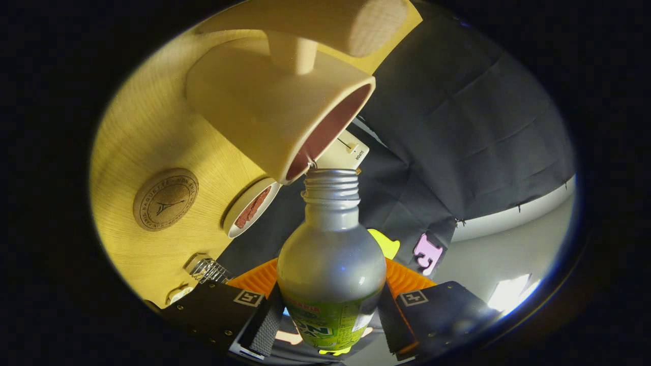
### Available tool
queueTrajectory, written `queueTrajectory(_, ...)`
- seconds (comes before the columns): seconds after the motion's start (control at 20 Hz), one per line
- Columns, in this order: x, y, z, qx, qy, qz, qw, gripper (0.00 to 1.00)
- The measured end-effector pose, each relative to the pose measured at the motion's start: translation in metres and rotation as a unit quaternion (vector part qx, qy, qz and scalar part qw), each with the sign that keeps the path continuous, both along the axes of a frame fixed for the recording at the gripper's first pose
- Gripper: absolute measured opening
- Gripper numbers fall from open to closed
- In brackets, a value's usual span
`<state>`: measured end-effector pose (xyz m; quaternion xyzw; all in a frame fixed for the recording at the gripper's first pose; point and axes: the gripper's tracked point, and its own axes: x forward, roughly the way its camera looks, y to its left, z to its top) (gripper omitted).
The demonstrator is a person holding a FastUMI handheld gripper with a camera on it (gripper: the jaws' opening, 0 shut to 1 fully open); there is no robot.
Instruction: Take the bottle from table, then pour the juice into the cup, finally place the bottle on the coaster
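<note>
One bottle [330, 264] clamped in claw [330, 317], mouth at one cup [269, 112], one coaster [166, 200]

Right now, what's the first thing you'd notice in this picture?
The silver bottle, clamped between the gripper's fingers, with its open mouth right at the rim of the cream cup. Beyond them, on the wooden table, lies a round cork coaster, apart from the cup.

My one camera rides the hand-held gripper [329, 317] — looking out along its fingers, rolled hard over, so the tabletop [137, 132] stands as a wall beside me — very close in.
</note>
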<state>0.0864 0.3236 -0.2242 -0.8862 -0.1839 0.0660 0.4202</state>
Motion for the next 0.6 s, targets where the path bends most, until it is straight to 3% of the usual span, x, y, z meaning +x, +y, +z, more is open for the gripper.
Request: queueTrajectory(0.6,-0.0012,0.0041,-0.0077,-0.005,0.012,0.0,1.0,0.81)
